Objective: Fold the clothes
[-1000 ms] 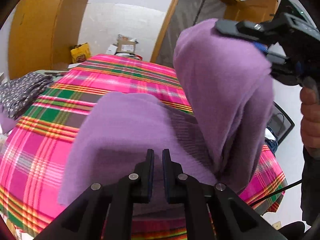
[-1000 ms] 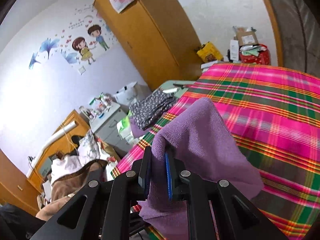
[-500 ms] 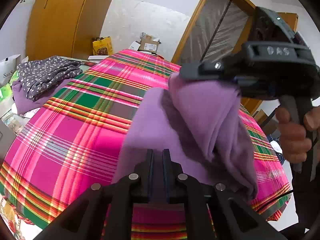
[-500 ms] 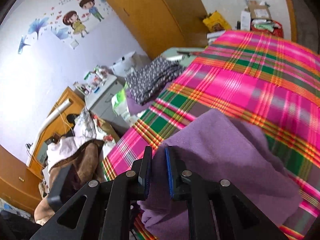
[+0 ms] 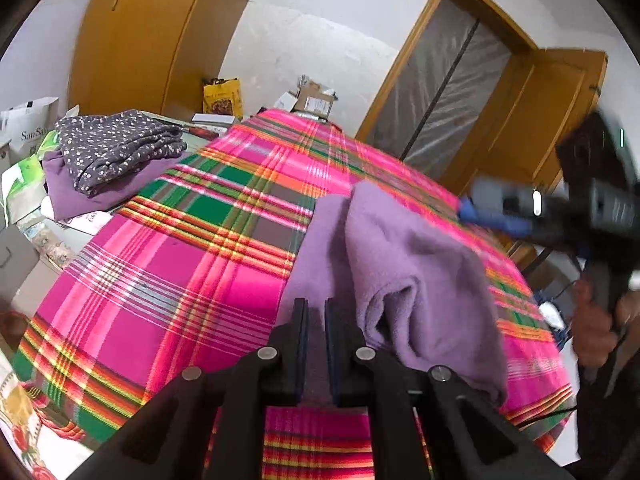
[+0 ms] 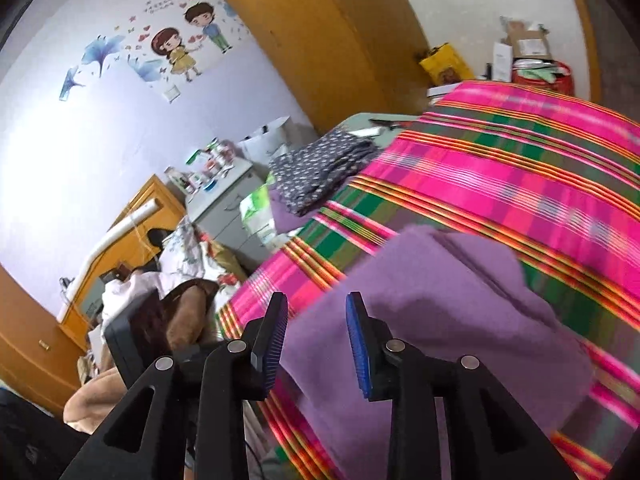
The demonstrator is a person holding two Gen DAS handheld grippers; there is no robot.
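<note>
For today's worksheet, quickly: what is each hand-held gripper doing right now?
Left hand-held gripper: shut on the purple garment.
Right hand-held gripper: jaws opening, letting go of the purple garment.

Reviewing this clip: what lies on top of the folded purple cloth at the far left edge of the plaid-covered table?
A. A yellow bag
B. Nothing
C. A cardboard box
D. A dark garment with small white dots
D. In the left wrist view a folded dark dotted garment rests on the purple cloth beside the plaid table cover.
</note>
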